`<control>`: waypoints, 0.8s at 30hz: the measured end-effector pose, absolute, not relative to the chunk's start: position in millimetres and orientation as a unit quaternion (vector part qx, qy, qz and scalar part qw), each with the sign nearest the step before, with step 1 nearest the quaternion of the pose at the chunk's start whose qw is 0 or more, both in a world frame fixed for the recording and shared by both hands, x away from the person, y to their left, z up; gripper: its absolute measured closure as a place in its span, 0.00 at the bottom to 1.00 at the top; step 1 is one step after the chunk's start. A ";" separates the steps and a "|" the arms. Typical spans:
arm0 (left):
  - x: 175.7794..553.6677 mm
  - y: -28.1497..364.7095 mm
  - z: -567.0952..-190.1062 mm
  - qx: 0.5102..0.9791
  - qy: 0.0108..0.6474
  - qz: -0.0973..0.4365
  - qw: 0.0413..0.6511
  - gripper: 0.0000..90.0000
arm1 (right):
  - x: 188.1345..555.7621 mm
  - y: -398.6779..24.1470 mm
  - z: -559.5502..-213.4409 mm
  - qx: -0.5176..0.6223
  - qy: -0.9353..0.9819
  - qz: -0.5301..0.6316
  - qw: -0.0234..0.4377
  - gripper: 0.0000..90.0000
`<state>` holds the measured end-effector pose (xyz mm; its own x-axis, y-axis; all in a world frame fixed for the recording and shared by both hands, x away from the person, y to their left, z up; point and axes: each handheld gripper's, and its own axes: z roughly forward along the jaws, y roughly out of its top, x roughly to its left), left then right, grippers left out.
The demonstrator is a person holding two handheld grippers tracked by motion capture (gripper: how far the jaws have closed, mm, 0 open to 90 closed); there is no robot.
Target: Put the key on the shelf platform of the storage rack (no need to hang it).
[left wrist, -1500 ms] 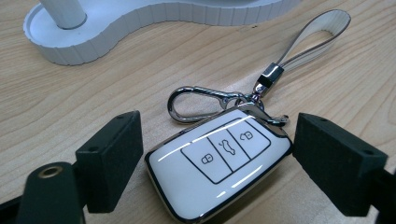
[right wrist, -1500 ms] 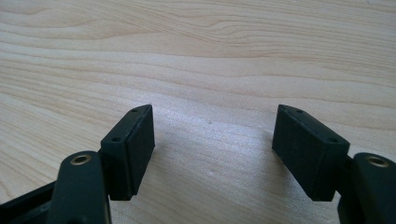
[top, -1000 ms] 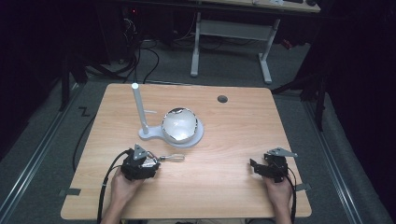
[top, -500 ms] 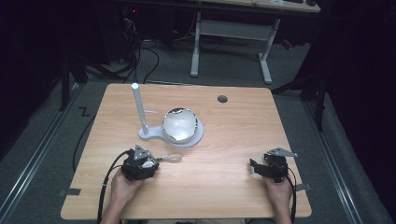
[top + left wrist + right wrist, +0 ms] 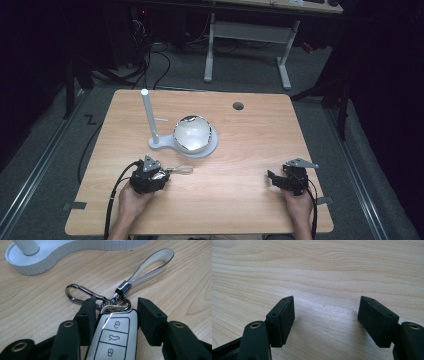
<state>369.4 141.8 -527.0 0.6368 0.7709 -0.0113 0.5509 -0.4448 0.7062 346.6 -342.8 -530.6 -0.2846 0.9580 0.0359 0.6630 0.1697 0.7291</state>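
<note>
Car key fob (image 5: 113, 338) is lying flat on the desk (image 5: 240, 145) near its front-left corner, between the jaws of the left gripper (image 5: 115, 315). These have just been closing; left pad is touching the fob, right pad is showing a slight gap. Right gripper (image 5: 325, 320), near the front-right corner, is gaping wide, holding nothing.
</note>
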 end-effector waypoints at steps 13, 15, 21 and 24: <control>369.2 144.6 -520.7 0.827 0.400 0.159 0.361 0.59 | 346.5 -342.7 -530.6 0.554 0.731 0.329 0.224 0.34; 368.9 145.0 -518.8 0.825 0.401 0.158 0.365 0.59 | 346.6 -342.7 -530.6 0.554 0.731 0.329 0.224 0.34; 368.0 145.5 -512.9 0.826 0.398 0.161 0.367 0.59 | 346.5 -342.7 -530.6 0.554 0.731 0.328 0.225 0.34; 367.7 146.4 -509.0 0.824 0.398 0.160 0.371 0.59 | 346.5 -342.7 -530.6 0.554 0.731 0.329 0.224 0.34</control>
<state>367.7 146.4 -509.0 0.6326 0.7739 -0.0313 0.5369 -0.4091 0.7378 346.5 -342.7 -530.6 -0.2847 0.9579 0.0367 0.6632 0.1692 0.7291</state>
